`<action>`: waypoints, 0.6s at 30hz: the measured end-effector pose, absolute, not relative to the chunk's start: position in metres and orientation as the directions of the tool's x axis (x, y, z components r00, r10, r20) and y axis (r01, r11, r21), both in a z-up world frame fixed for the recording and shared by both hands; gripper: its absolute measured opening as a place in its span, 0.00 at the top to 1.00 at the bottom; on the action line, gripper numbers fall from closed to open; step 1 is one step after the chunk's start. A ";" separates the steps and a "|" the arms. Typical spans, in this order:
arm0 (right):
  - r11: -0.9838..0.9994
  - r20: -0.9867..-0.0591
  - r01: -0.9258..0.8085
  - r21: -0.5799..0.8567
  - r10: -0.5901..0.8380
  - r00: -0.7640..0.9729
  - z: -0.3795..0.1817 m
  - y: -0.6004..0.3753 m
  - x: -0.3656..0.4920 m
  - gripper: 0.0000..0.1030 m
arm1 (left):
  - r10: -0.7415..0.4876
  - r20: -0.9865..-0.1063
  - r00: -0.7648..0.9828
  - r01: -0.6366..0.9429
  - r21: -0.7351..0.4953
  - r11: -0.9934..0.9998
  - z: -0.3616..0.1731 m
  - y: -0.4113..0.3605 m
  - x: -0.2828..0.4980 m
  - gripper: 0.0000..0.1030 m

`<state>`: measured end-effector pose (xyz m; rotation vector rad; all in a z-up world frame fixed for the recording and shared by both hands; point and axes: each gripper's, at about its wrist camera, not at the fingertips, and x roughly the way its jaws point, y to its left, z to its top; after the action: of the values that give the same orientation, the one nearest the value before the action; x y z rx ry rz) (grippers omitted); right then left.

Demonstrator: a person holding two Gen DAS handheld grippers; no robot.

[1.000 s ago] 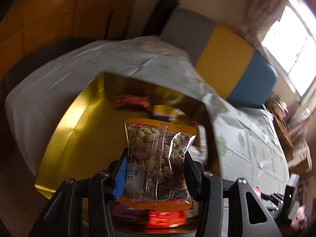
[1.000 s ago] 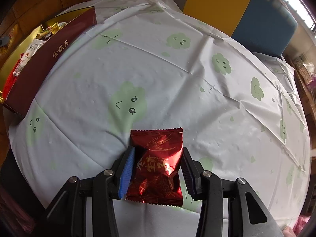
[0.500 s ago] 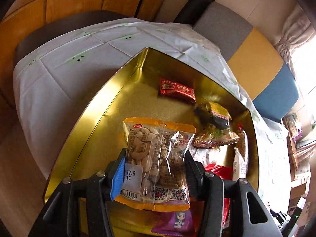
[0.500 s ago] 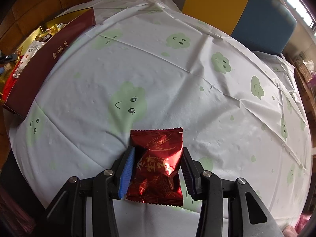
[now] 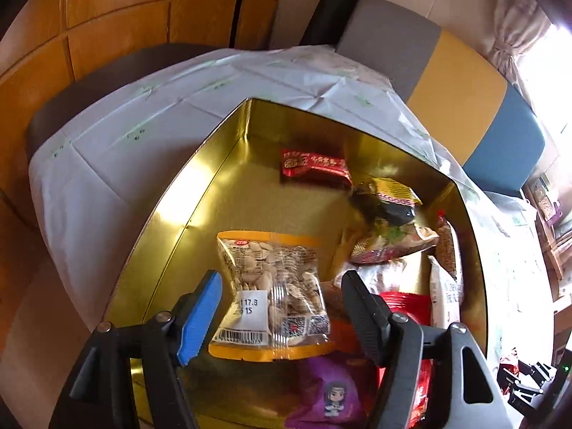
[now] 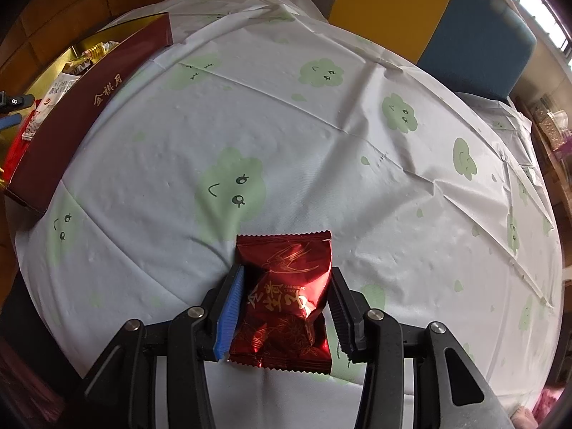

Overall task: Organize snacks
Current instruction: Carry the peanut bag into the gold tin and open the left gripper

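In the left wrist view my left gripper (image 5: 282,293) hangs over the gold box (image 5: 171,211), its jaws opening. A clear, orange-edged packet of seeds (image 5: 271,293) lies between the fingers, and neither pad touches it. Several other snack packets lie in the box, among them a red one (image 5: 314,166) and a purple one (image 5: 329,393). In the right wrist view my right gripper (image 6: 284,300) is shut on a dark red foil packet (image 6: 286,300) that rests on the white tablecloth (image 6: 321,143).
The box, with its maroon outer wall (image 6: 89,107), sits at the table's left edge in the right wrist view. A grey, yellow and blue bench (image 5: 464,100) runs behind the table. Wooden wall panels (image 5: 107,18) stand at left.
The left gripper has sunk toward the box and its jaws have spread off the seed packet, which now lies lower between them. The right gripper and its red packet have not moved.
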<state>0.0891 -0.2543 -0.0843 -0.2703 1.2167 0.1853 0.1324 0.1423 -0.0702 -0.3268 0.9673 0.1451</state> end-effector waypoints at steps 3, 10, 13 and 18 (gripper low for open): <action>0.951 -0.939 -0.287 -0.115 -0.010 0.343 -0.084 -0.253 0.088 0.54 | -0.002 -0.817 0.577 -0.255 -0.183 0.949 -0.064 0.137 0.126 0.32; 0.953 -0.939 -0.279 -0.120 -0.017 0.344 -0.083 -0.252 0.087 0.54 | 0.014 -0.781 0.624 -0.202 -0.143 0.969 -0.047 0.120 0.107 0.32; 0.951 -0.937 -0.282 -0.127 -0.021 0.349 -0.082 -0.251 0.086 0.55 | 0.022 -0.770 0.637 -0.187 -0.126 0.974 -0.041 0.113 0.100 0.32; 0.947 -0.932 -0.287 -0.146 -0.035 0.361 -0.081 -0.248 0.082 0.55 | 0.002 -0.773 0.635 -0.169 -0.136 0.976 -0.039 0.106 0.093 0.32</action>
<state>0.0825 -0.2480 -0.0812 -0.3066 1.1959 0.1655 0.0929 0.1063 -0.0388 -0.2036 0.8790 0.0989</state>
